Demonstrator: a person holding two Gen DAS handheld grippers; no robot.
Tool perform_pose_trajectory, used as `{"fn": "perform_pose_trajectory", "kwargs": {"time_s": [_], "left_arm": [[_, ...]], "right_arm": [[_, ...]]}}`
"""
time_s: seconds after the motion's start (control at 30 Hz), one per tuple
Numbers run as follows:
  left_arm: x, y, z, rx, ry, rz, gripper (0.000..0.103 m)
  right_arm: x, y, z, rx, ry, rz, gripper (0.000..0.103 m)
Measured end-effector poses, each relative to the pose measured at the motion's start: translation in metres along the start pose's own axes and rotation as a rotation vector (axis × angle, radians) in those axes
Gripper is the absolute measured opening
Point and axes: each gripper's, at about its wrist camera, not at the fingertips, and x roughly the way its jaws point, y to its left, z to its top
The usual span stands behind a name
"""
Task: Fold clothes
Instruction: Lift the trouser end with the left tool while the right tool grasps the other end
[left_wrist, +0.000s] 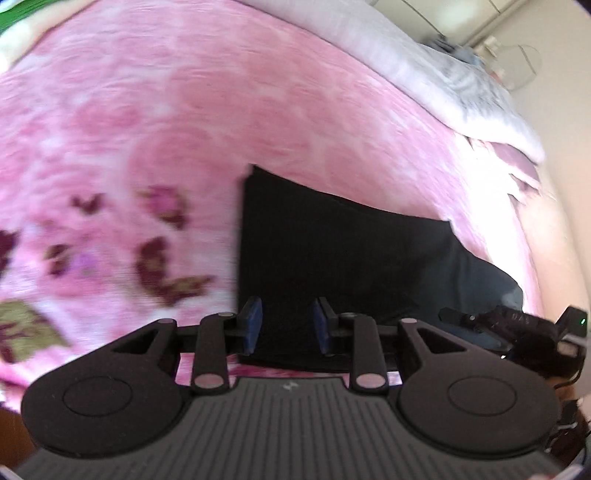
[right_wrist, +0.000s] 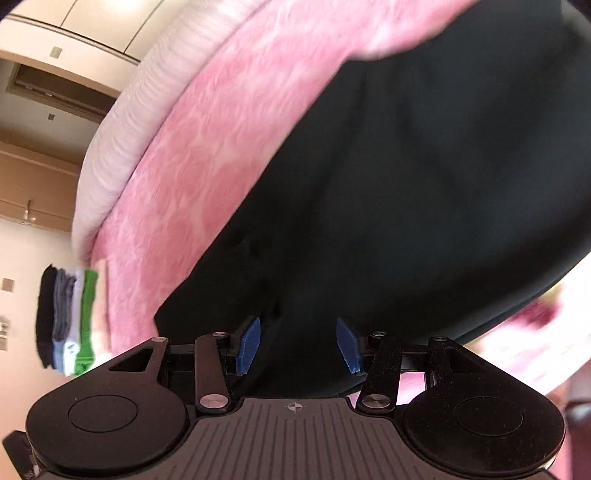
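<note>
Bright daylight, heavy motion blur, strong fisheye bend in both views.
Left wrist view: pink blanket (left_wrist: 184, 110) smeared, its flower print streaked; right edge (left_wrist: 543, 229) blown out to near white; black garment (left_wrist: 332, 258) shows almost no fabric detail; gripper body (left_wrist: 288, 424) in the foreground fairly sharp; dark vignette at the corners. Right wrist view: black garment (right_wrist: 424, 184) a flat dark mass, its edges soft; blanket (right_wrist: 221, 129) blurred; ceiling glare at top (right_wrist: 122, 5); stacked clothes (right_wrist: 70, 321) at left smeared, wall lines curved; lower right washed out.
</note>
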Motion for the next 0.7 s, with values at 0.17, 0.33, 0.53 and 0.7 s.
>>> {"fn": "perform_pose_trajectory", "kwargs": {"time_s": [0.17,0.33,0.53,0.7], "left_arm": [[-0.004,0.01,0.001,-0.021,-0.011,-0.021,0.025],[0.002,0.014,-0.002,-0.05,-0.012,-0.048,0.025],[0.008,-0.001,0.005,-0.022,-0.01,-0.06,0.025],[0.012,-0.027,0.015,0.02,-0.018,-0.111,0.025]], "right_arm": [[0.027,0.007,-0.013,0.02,-0.029,0.051,0.051],[0.043,0.017,-0.017,-0.029,-0.04,0.056,0.05],[0.041,0.042,-0.02,-0.277,-0.09,-0.042,0.004],[-0.02,0.045,-0.008,-0.471,-0.293,-0.157,0.004]]}}
